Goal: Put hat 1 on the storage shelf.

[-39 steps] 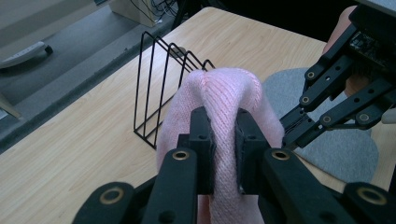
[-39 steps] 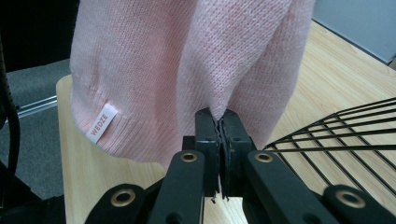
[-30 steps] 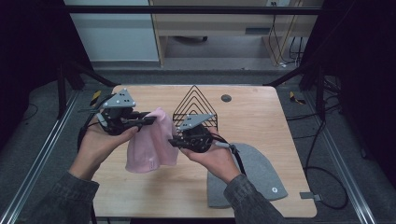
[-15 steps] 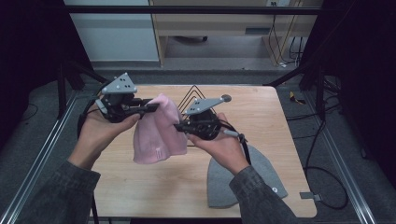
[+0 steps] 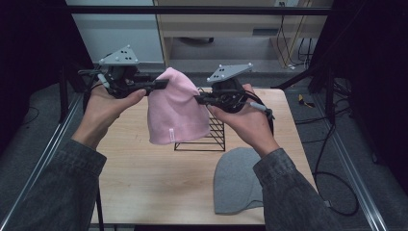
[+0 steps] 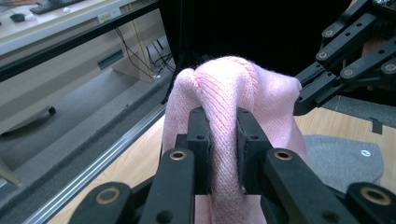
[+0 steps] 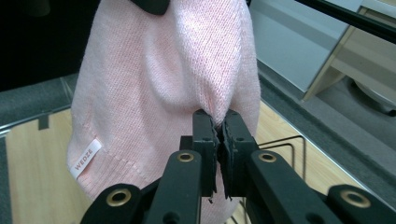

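A pink knit beanie (image 5: 175, 110) hangs in the air above the table, held from both sides. My left gripper (image 5: 161, 84) is shut on its upper left edge; in the left gripper view the pink beanie (image 6: 226, 140) is bunched between the two black jaws. My right gripper (image 5: 198, 99) is shut on the beanie's right side. The right gripper view has a thin fold of the pink beanie (image 7: 177, 79) pinched between the jaws, with a small white label (image 7: 86, 157) near the hem. The beanie hangs in front of a black wire rack (image 5: 207, 134).
A grey beanie (image 5: 238, 180) lies flat on the wooden table (image 5: 144, 178) at the front right, also the grey beanie (image 6: 343, 158) in the left gripper view. The wire rack (image 7: 285, 144) stands mid-table behind the pink one. Dark metal frame rails (image 5: 43, 149) run along both table sides.
Both grippers have lifted the pink beanie up off the table and raised it higher, so that it now hangs in front of the wire rack.
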{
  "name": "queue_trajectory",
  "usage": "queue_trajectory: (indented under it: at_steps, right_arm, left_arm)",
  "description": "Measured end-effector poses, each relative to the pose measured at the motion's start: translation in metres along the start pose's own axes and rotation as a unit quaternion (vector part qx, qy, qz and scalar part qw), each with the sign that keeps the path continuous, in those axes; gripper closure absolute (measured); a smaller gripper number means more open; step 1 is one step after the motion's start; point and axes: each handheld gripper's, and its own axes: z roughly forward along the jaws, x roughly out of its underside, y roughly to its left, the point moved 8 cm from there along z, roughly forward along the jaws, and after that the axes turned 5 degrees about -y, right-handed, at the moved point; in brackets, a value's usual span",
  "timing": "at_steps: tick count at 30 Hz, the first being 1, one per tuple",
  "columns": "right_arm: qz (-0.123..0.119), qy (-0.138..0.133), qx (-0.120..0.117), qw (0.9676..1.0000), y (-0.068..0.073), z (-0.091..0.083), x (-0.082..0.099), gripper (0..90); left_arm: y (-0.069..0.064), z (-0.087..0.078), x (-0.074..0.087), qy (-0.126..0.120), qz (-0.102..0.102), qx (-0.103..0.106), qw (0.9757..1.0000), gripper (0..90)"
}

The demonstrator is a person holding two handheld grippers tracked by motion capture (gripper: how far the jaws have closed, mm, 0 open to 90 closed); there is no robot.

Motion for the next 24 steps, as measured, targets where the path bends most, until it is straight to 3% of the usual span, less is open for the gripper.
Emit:
queue_trajectory:
  at_steps: [10, 18, 24]
  right_arm:
    - [0.003, 0.004, 0.008, 1.0, -0.017, -0.001, 0.002, 85.7]
    - [0.005, -0.006, 0.022, 0.9997, -0.037, -0.007, -0.003, 85.7]
    - [0.011, -0.008, 0.042, 0.999, -0.06, -0.005, -0.003, 85.6]
  left_arm:
    - [0.001, 0.021, -0.012, 0.009, 0.021, -0.01, 0.9997, 78.1]
    - [0.011, 0.042, -0.034, 0.0, 0.044, -0.017, 0.9989, 77.7]
    - [0.024, 0.063, -0.038, -0.008, 0.044, -0.014, 0.9989, 77.1]
